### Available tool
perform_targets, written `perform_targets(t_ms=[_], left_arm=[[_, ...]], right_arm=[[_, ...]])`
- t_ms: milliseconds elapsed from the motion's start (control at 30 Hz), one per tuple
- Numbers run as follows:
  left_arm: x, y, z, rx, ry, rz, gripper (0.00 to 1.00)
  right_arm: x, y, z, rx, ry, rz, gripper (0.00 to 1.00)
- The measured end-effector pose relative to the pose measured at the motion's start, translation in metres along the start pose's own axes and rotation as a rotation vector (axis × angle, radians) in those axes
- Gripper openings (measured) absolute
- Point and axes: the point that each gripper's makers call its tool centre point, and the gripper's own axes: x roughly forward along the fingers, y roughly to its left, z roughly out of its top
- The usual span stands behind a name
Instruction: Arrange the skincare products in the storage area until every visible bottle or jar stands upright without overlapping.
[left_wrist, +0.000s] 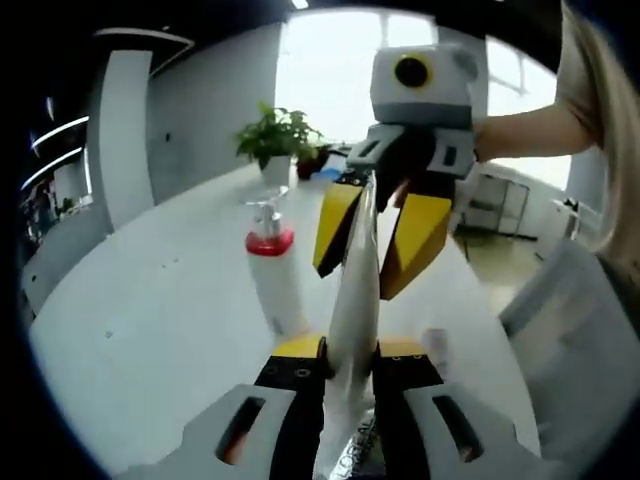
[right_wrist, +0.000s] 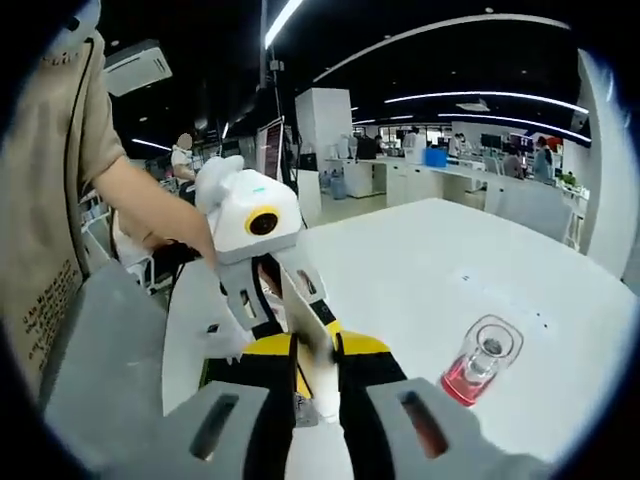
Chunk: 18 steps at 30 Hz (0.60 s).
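Both the left gripper (left_wrist: 350, 365) and right gripper (right_wrist: 318, 350) have fingers clamped on one white tube (left_wrist: 352, 290), so uneven pulling could knock over the pump bottle (left_wrist: 272, 265) nearby on the counter (left_wrist: 150, 330).

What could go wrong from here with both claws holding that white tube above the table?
1. Both the left claw and the right claw pinch the same white tube from opposite ends; pulling apart or twisting unevenly could squeeze it or let it slip onto the white table.
2. The pump bottle with the red collar stands close by on the table; lowering or swinging the tube could knock it over.
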Motion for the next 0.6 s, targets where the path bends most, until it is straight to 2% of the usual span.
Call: perform_targets(t_ms=[167, 600], left_arm=[[0.0041, 0.0027, 0.0002, -0.012, -0.013, 0.004, 0.13], [0.0047, 0.0054, 0.0023, 0.027, -0.027, 0.005, 0.13]], right_arm=[[-0.0002, -0.0045, -0.0018, 0.005, 0.001, -0.011, 0.14], [0.001, -0.0104, -0.0016, 0.034, -0.02, -0.057, 0.19]])
